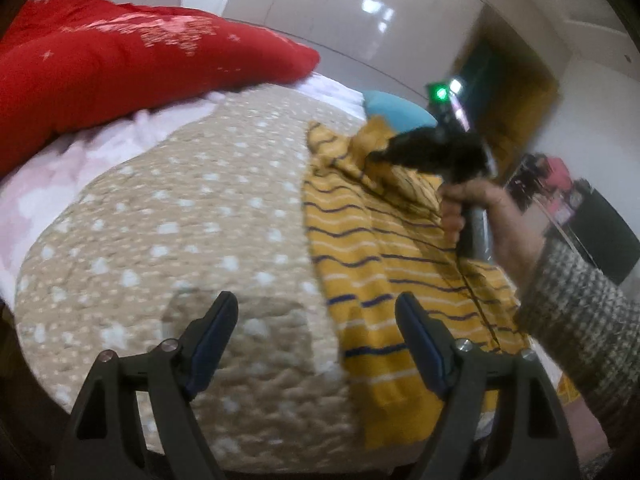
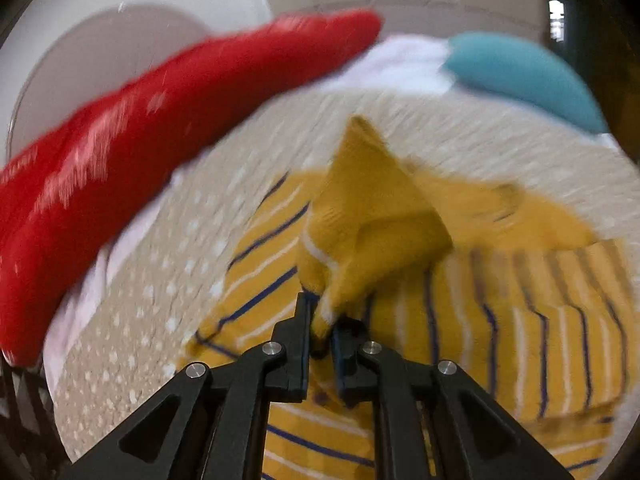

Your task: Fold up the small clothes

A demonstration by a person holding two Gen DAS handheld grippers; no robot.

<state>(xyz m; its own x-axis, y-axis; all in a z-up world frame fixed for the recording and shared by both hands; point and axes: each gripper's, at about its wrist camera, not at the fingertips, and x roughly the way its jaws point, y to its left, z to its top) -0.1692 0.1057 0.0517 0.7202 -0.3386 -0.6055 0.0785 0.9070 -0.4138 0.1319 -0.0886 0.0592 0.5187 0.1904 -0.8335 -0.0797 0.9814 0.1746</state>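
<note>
One gripper, the right gripper point(image 2: 323, 322), is pinched tight on a yellow flap of the striped top point(image 2: 500, 320) that lies on the bed point(image 2: 132, 320). The left gripper point(image 1: 316, 340) hangs wide open with nothing in it. I think a fold is under way; next the flap needs laying flat across the top.

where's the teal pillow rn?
The teal pillow sits at the far edge of the bed, upper right in the right wrist view, beyond the yellow striped top and right of the red pillow; the left wrist view shows only a sliver.

Bare beige quilt point(image 1: 180, 220) lies open under my left fingers point(image 1: 420, 344). The red pillow point(image 1: 120, 60) blocks beyond; the striped top point(image 1: 380, 248) crowds my right.
</note>
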